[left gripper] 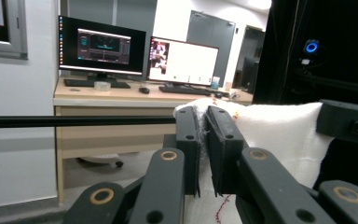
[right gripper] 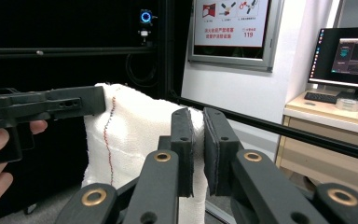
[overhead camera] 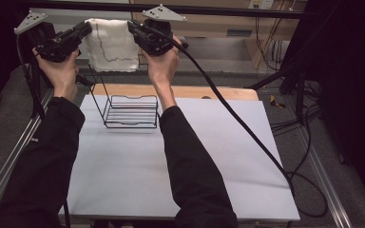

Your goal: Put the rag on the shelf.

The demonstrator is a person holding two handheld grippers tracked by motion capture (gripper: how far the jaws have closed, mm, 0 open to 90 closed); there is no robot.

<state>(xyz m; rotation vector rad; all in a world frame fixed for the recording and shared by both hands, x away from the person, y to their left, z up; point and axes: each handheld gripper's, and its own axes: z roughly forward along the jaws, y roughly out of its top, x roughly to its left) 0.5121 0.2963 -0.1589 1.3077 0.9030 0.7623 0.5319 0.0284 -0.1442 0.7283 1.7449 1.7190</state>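
Forearms reaching up and away over white table (overhead camera: 171,180), wrists raised. Wire rack (overhead camera: 130,111) sitting on table at far left, beneath hands. Left gripper (overhead camera: 86,27) pinching towel's left top corner, jaws nearly shut on cloth. Right gripper (overhead camera: 132,26) clamping right top corner likewise. White towel (overhead camera: 111,45) hanging stretched between them, beyond table's far edge, near black bar (left gripper: 74,121).

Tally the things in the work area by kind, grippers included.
Black two-jaw grippers: 2, the left gripper and the right gripper, each clamped on a top corner of the towel.
White woven cloth towel with a red stitched line: 1, held up above the table.
Black wire rack: 1, standing on the pale grey table.
Total: 4
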